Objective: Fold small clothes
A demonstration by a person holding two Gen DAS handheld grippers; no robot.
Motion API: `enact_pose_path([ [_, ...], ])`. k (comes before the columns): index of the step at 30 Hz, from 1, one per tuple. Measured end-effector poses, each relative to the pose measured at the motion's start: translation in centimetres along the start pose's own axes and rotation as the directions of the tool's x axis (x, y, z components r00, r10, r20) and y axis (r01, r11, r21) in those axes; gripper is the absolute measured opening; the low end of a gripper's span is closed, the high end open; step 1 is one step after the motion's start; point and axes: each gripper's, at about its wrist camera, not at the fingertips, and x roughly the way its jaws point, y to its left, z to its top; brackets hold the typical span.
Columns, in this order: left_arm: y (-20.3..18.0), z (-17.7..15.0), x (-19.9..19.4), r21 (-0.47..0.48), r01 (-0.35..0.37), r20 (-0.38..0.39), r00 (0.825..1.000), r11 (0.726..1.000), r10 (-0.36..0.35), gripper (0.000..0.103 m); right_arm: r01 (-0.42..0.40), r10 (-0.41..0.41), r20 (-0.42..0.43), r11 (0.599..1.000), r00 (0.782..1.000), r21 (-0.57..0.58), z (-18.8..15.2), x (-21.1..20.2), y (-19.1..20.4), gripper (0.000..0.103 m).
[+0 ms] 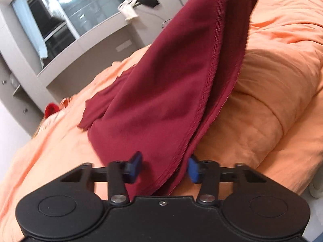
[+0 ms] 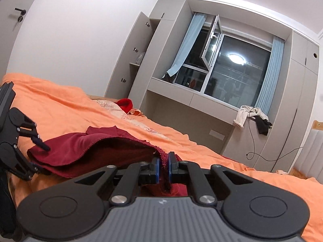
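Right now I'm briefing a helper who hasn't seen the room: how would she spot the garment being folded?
Find the bed with the orange quilt. On its near side lies a dark red knit garment with a stitched hem, pinched by the right claw. The bright red cloth by the window is brighter and untouched.

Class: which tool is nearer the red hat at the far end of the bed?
Neither clearly. The red hat lies far beyond both. The right tool grips the maroon cloth; the left tool straddles its other end.
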Motion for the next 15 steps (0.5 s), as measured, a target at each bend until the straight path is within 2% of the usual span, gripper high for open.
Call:
enact_pose_path([
  [2,0.1,-0.3,-0.3,0.010,-0.030,-0.008,1.000,0.999,0.030,0.037,0.001,-0.001,0.004,1.000,1.000,0.010,-0.3,-0.2,-0.2,0.008],
  [3,0.2,-0.5,-0.5,0.014,-0.047,-0.013,0.999,0.999,0.047,0.029,0.001,-0.001,0.005,1.000,1.000,0.017,-0.4,-0.3,-0.3,0.008],
  [6,0.6,-1.2,-0.9,0.005,-0.098,-0.035,0.995,0.995,0.098,0.012,-0.003,0.003,0.008,0.999,1.000,0.038,-1.0,-0.6,-0.6,0.008],
  [9,1.3,-1.7,-2.3,-0.047,-0.136,0.001,0.991,0.990,0.136,0.005,-0.016,0.016,-0.004,0.998,1.000,0.053,-1.7,-0.6,-0.3,0.008],
  [11,1.8,-1.8,-3.8,-0.088,-0.188,0.064,0.979,0.978,0.194,0.005,-0.020,0.021,-0.018,0.998,1.000,0.052,-2.7,-1.1,0.2,0.009],
  [15,3.8,-1.8,-7.8,-0.248,-0.276,0.157,0.935,0.929,0.320,0.004,-0.051,0.053,-0.040,0.998,0.998,0.035,-4.6,-2.6,1.9,0.008],
])
